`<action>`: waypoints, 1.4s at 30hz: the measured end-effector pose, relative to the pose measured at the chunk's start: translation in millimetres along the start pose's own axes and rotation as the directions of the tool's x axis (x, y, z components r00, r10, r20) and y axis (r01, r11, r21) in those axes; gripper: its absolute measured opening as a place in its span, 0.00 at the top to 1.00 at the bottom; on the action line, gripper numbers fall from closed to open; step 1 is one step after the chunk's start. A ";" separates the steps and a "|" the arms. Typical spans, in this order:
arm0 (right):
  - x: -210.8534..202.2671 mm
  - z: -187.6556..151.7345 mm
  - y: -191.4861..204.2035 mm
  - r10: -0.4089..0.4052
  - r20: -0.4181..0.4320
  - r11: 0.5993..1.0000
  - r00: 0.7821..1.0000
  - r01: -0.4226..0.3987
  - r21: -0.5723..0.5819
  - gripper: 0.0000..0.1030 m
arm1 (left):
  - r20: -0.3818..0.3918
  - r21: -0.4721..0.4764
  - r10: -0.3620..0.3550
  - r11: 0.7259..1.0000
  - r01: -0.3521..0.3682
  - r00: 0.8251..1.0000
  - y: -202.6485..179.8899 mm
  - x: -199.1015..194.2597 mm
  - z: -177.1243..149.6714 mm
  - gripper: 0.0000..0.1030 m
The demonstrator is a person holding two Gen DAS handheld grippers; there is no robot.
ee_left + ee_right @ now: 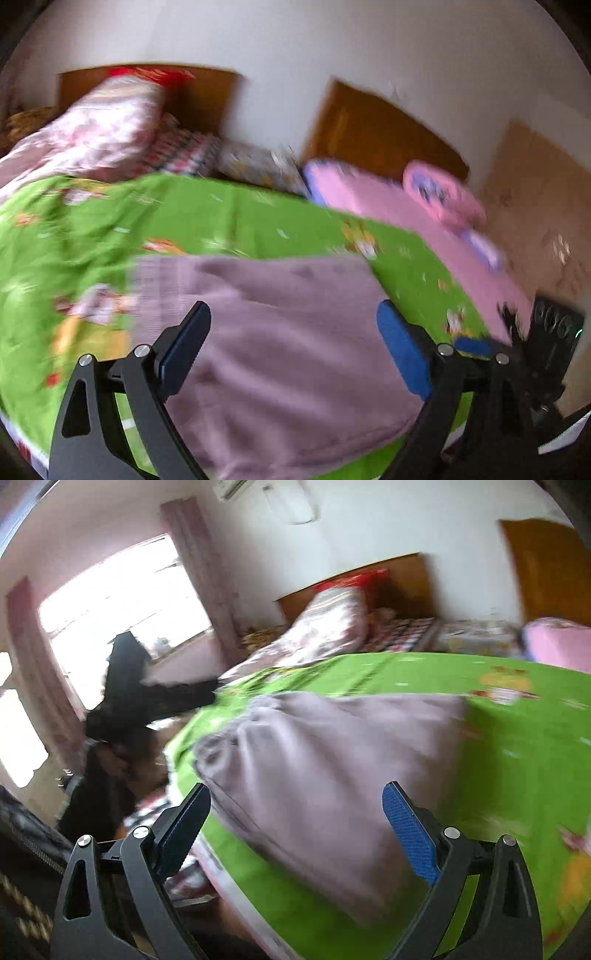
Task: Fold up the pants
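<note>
On the green bed [229, 214] the mauve pants [280, 332] lie folded flat, soft, light and limp, best pinched at an edge, while my left hand-held gripper [293, 343] and right hand-held gripper [295, 823] stand wide apart, holding nothing.

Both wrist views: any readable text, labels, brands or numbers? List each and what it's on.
None readable in either view; both frames are motion-blurred.
Green bedsheet: cartoon prints only, no legible words.
Mauve pants: no label or tag visible.
Pink round item on the pink mat: purple graphic, too blurred to read.
White wall unit: no marking can be made out.
Patterned pillows by the headboard: pattern only, blurred.
</note>
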State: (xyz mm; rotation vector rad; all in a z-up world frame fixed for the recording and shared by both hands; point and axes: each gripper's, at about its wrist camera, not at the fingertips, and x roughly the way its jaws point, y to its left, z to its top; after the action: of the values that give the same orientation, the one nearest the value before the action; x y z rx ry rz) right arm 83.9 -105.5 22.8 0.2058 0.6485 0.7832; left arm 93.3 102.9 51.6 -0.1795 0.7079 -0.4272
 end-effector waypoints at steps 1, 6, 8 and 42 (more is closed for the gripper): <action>12.2 3.7 6.6 0.022 -0.025 0.999 0.999 -0.023 -0.026 0.11 | -0.060 0.009 0.045 0.999 -0.044 0.997 -3.4 20.8 -2.2 0.11; 76.4 -22.3 30.8 0.109 -0.287 0.981 0.952 -0.149 -0.122 0.10 | -0.161 -0.003 0.141 0.990 -0.143 0.977 25.9 43.6 -41.6 0.25; 75.3 -31.4 33.9 0.103 -0.262 0.974 0.960 -0.151 -0.170 0.10 | -0.145 -0.013 0.111 0.993 -0.114 0.983 31.0 35.7 -49.5 0.25; 141.0 82.4 -130.9 0.034 -0.288 0.999 0.957 -0.021 0.048 0.08 | -0.104 0.096 0.131 0.988 -0.122 0.986 27.5 34.9 -61.8 0.21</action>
State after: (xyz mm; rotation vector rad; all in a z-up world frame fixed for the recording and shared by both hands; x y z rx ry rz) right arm 285.8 -91.8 -30.5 0.1420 0.9422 0.8337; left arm 84.8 111.3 -23.6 -0.0265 0.8025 -0.3481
